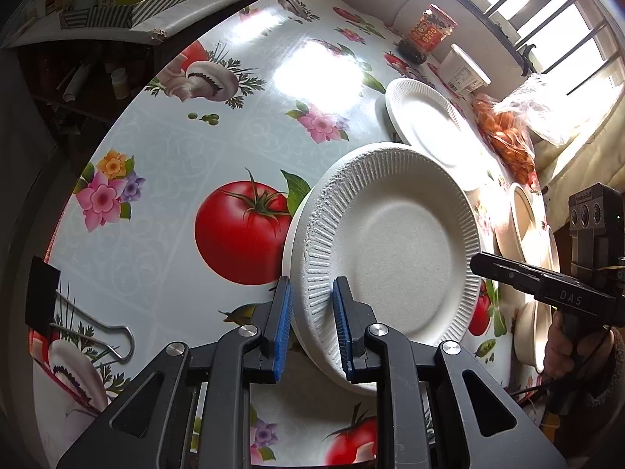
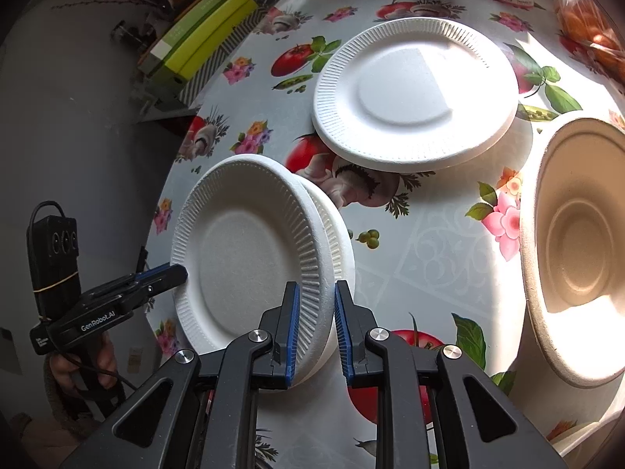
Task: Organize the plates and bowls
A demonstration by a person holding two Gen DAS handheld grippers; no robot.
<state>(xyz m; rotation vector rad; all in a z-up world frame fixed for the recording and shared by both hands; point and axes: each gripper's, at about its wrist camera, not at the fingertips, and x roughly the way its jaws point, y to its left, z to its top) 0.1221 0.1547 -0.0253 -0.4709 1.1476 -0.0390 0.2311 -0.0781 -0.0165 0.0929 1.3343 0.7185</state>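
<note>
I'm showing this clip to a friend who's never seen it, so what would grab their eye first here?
Probably the white foam plate in the middle, pinched at opposite rims by the left gripper and the right gripper, with another plate right beneath it. Next comes the loud tablecloth printed with tomatoes, mushrooms and flowers. A beige bowl sits sunlit at the right.

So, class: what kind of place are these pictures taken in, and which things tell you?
Probably a home kitchen or dining corner: a vegetable-print oilcloth covers the table, a sauce jar stands by the barred window.
</note>
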